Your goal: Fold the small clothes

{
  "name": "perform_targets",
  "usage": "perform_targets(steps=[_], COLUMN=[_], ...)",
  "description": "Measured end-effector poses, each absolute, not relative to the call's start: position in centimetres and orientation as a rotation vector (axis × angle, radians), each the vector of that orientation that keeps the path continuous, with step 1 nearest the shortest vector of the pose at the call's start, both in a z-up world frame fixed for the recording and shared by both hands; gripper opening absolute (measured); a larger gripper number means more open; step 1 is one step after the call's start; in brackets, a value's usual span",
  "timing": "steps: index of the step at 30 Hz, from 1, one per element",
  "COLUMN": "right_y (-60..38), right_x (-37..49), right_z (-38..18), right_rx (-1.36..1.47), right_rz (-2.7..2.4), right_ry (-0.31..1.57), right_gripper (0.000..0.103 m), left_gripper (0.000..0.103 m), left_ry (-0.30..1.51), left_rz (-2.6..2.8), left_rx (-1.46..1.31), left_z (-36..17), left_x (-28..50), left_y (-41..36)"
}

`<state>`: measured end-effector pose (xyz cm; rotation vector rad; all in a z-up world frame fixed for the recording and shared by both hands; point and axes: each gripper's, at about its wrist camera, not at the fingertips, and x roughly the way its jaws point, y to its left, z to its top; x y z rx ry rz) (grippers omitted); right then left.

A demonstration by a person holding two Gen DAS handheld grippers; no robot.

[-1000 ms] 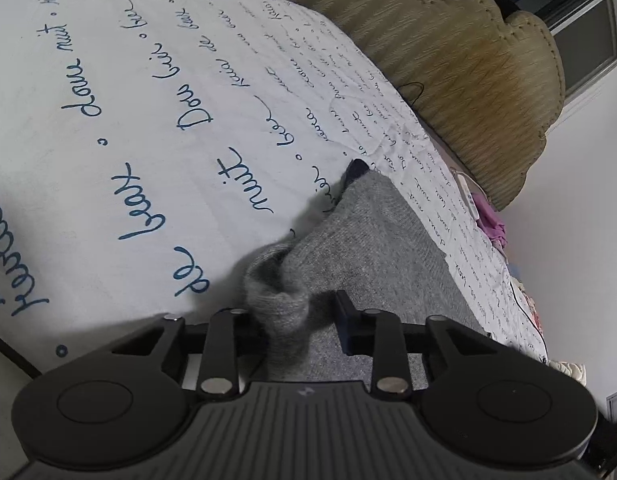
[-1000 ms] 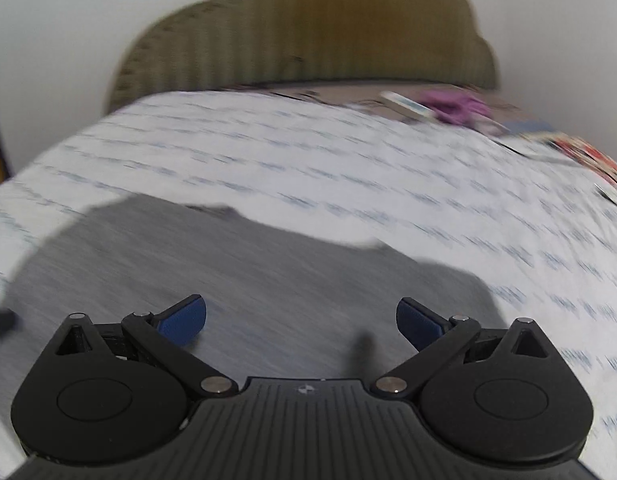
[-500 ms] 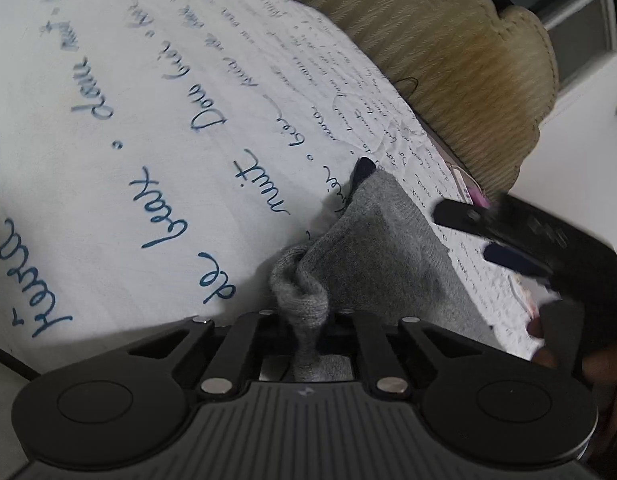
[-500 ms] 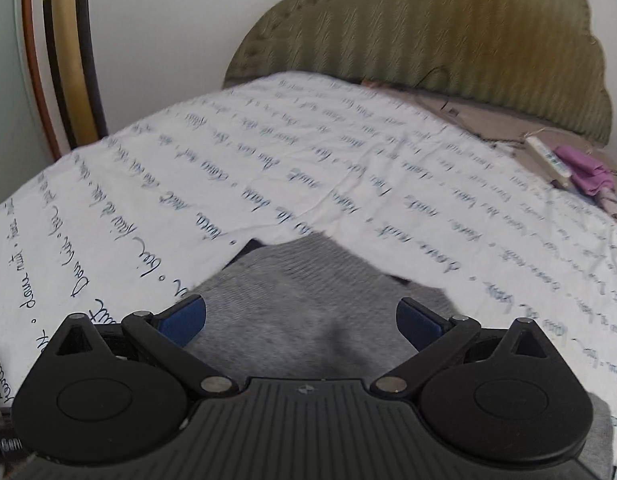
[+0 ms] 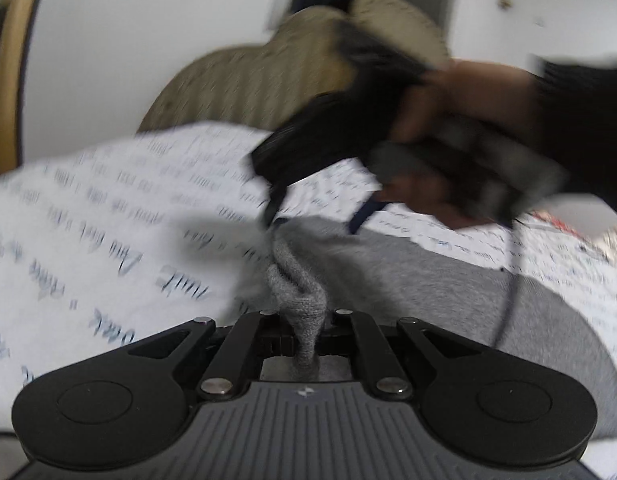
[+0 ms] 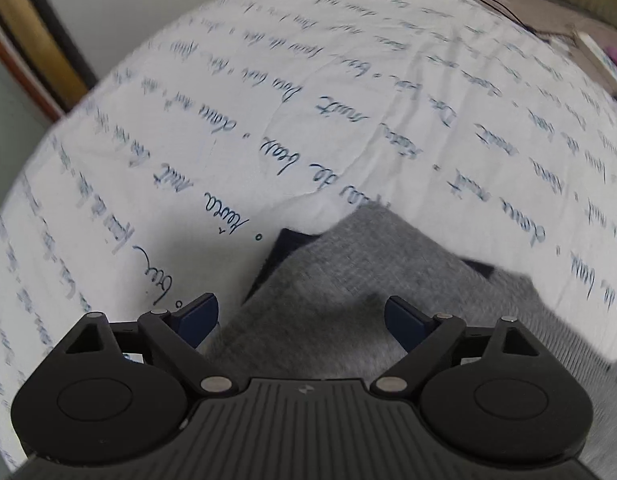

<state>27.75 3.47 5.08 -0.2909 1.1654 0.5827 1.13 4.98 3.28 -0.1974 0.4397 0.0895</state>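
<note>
A small grey knit garment (image 5: 428, 280) with a dark blue trim lies on a white bed sheet (image 5: 88, 216) printed with blue script. My left gripper (image 5: 306, 320) is shut on a bunched corner of the garment. My right gripper (image 6: 302, 316) is open, hovering low over the garment's far edge (image 6: 348, 272), where the dark blue trim (image 6: 276, 256) shows. The right gripper also shows in the left wrist view (image 5: 316, 224), blurred, with the hand that holds it, its fingertips at the garment's far edge.
A padded tan headboard (image 5: 244, 92) stands at the far end of the bed. A gold-framed object (image 5: 8, 60) stands at the left by the white wall. Pink and coloured items (image 6: 616, 60) lie at the bed's far right.
My left gripper closed on the grey garment's corner and swung round to face the headboard. My right gripper moved over the garment and down toward its far edge, still open.
</note>
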Motion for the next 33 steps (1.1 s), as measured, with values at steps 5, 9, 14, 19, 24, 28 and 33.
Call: perform_targets(steps=[5,9,14,19,24,28,33], right_y=[6.6,8.0,7.2,5.8,3.9,0.5,-6.3], right_x=[27.1,26.2,27.0,27.3,27.5,27.9,29.1], right_z=[3.9,2.8,3.3,3.6,4.1,5.5,6.9], right_rx=[-0.468,-0.587,-0.538,-0.489,-0.414,-0.270,0.014], right_rz=[0.624,0.630,0.620,0.625,0.658,0.724,0.779], right_ry=[1.221,1.224,1.234,1.245,1.218,1.189,1.155], right_gripper=[0.092,0.063,0.060,0.034,0.015,0.014,0.013], left_gripper=[0.006,0.006,0.006,0.006,0.006,0.006,0.006], left_ry=[0.404,0.414,0.409,0.398,0.384,0.361,0.334], left_rz=[0.037,0.021,0.020,0.018,0.017,0.008,-0.025], left_rx=[-0.096,-0.081,-0.065,-0.031,-0.001,0.023,0.048], left_z=[3.5,3.4,3.4,3.4,3.4,4.1,4.8], left_x=[0.8,1.1,1.3,1.3,1.0,0.6,0.3], left_y=[3.1,2.4,2.4,1.9,1.5,1.0,-0.7])
